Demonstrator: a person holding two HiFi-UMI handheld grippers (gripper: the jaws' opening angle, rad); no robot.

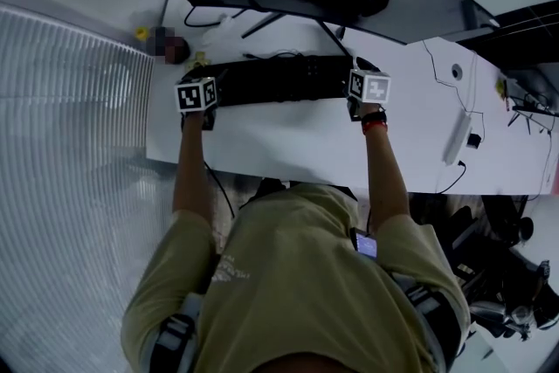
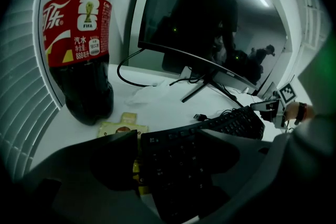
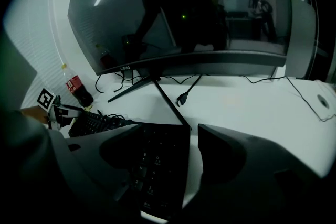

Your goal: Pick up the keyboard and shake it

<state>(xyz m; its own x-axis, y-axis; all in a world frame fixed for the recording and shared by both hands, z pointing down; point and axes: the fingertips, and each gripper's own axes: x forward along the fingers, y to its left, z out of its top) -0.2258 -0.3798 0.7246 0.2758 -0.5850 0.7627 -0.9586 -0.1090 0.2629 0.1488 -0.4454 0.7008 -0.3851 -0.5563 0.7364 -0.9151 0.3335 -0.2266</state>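
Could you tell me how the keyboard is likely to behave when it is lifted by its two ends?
The keyboard looks long, flat and rigid, so it should probably lift level without sagging. Its smooth dark ends may slip unless the left gripper and right gripper close firmly. The cable lying at its back edge, if attached, could tug.

Both arms [image 1: 190, 179] reach forward, side by side. The left gripper [image 2: 167, 139] and the right gripper [image 3: 176, 136] point down, fingers [image 3: 231, 160] held wide apart.
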